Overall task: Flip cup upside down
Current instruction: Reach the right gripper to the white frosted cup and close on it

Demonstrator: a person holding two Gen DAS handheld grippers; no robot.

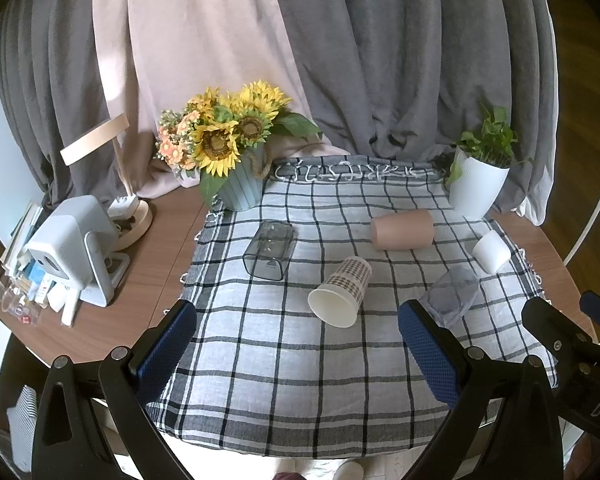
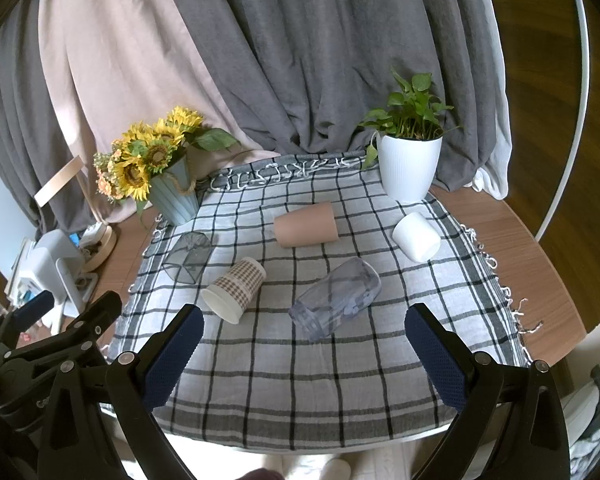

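Note:
Several cups lie on their sides on a checked cloth (image 1: 284, 368) (image 2: 300, 368). A paper cup with a brown check band (image 1: 342, 292) (image 2: 236, 290) points its mouth toward me. A clear plastic cup (image 1: 450, 298) (image 2: 336, 298) lies right of it. A pink cup (image 1: 402, 230) (image 2: 306, 224) and a small white cup (image 1: 492, 251) (image 2: 416, 236) lie farther back. A smoky square glass (image 1: 269, 250) (image 2: 188, 257) lies at the left. My left gripper (image 1: 296, 344) is open and empty, short of the paper cup. My right gripper (image 2: 304, 344) is open and empty, short of the clear cup.
A blue vase of sunflowers (image 1: 242, 188) (image 2: 176, 198) stands at the cloth's back left and a white potted plant (image 1: 478, 188) (image 2: 408, 168) at the back right. A white device on a stand (image 1: 74, 248) and clutter sit on the wooden table (image 1: 156, 252) at the left. Curtains hang behind.

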